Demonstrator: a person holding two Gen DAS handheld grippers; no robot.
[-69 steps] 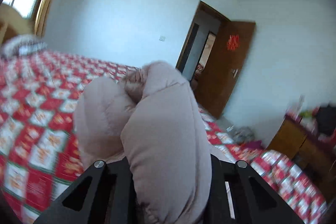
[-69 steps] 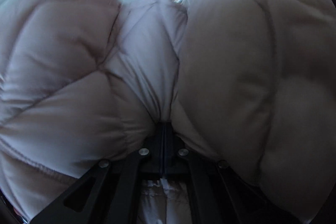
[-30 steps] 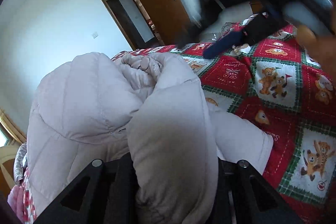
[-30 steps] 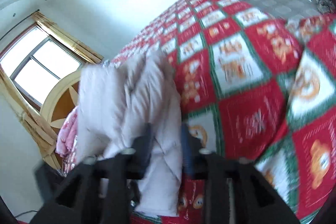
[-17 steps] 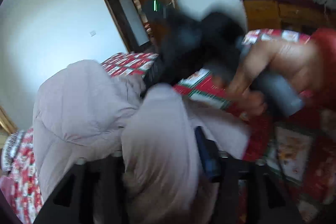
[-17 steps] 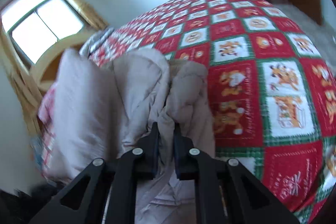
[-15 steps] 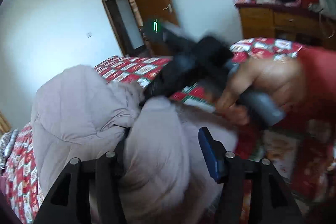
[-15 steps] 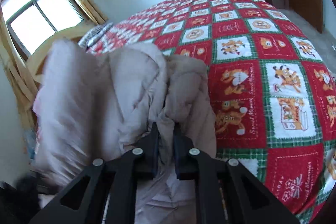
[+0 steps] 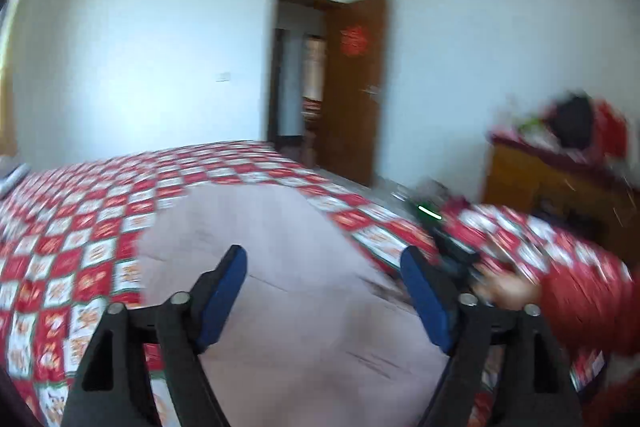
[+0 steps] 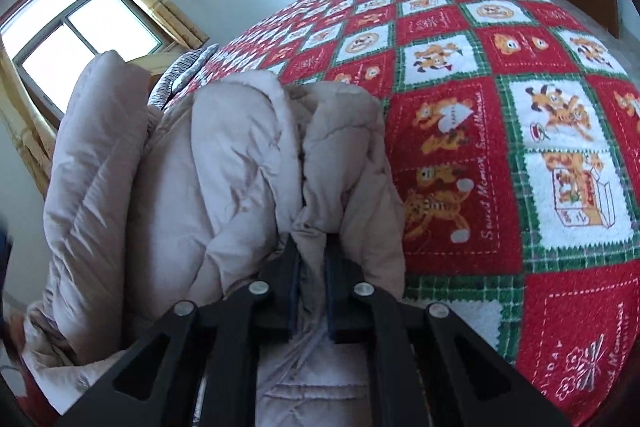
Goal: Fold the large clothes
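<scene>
Coat: we see the pale quilted coat point(image 10: 240, 163) bunched in thick folds on the bed point(image 10: 500, 75), which wears a red and green patchwork cover; in the left view the same coat point(image 9: 280, 267) spreads as a broad mound under us.
Left tongs: our left tongs point(image 9: 324, 291) are spread wide with nothing between the blue pads; they hover above the coat and touch none of it that we can make out, though this view is blurred.
Right tongs: our right tongs point(image 10: 310, 291) are clenched on a pinch of the coat's edge, padded fabric bulging on both sides.
Done so far: we judge that the coat has been doubled over into a heap, since several layers lie stacked against each other.
Left to do: we judge the fold unfinished. The layers sit crooked and puffy, one hold is not yet let go, and the bundle wants squaring and pressing flat.
Room: a brown door point(image 9: 356, 87) stands open beyond the bed.
</scene>
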